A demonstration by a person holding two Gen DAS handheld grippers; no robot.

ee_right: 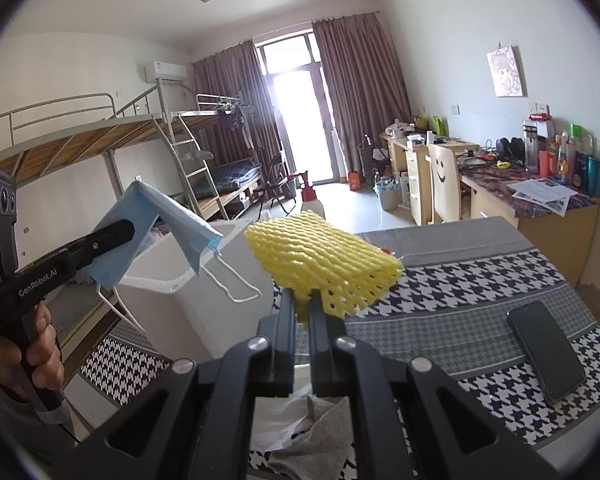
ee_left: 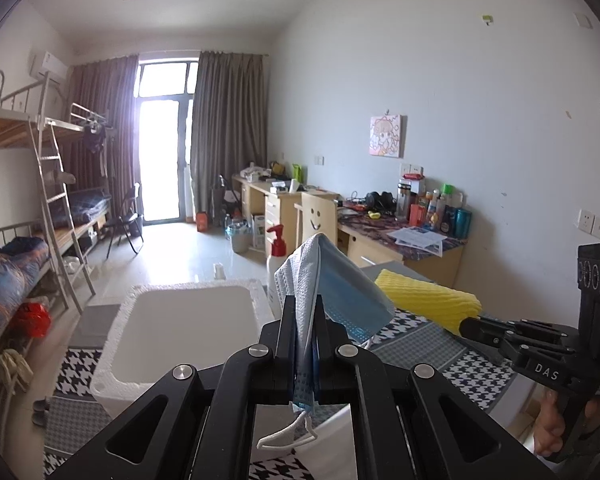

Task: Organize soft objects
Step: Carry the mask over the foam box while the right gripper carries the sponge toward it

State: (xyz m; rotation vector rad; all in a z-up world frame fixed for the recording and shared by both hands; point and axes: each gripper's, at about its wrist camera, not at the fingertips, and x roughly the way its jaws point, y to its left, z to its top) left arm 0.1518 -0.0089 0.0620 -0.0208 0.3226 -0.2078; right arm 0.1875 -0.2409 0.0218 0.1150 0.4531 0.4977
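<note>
On the far left stands a bunk bed [ee_right: 100, 136] with a metal ladder [ee_left: 56, 208]. Nearer, a white foam box [ee_left: 188, 328] sits open at the left end of a table covered by a black-and-white checked cloth [ee_right: 480, 280].

The left gripper [ee_left: 304, 312] is clenched on a blue face mask [ee_left: 340, 280], pinching its folded middle so that the mask stands up above the fingertips and droops to the right, while its white ear loops [ee_left: 288, 436] hang below the jaws. It is held in the air just right of the foam box, with a white pump bottle with a red top [ee_left: 277, 256] behind it.

To the right, the right gripper [ee_right: 302, 304] is clenched on one corner of a yellow foam net [ee_right: 320, 256], which juts out above the cloth, clear of it. A hand [ee_right: 24, 356] grips the left gripper's handle.

Further right a black phone [ee_right: 546, 350] lies flat on the cloth. Far right, a desk [ee_right: 540, 208] along the wall carries bottles and papers.
</note>
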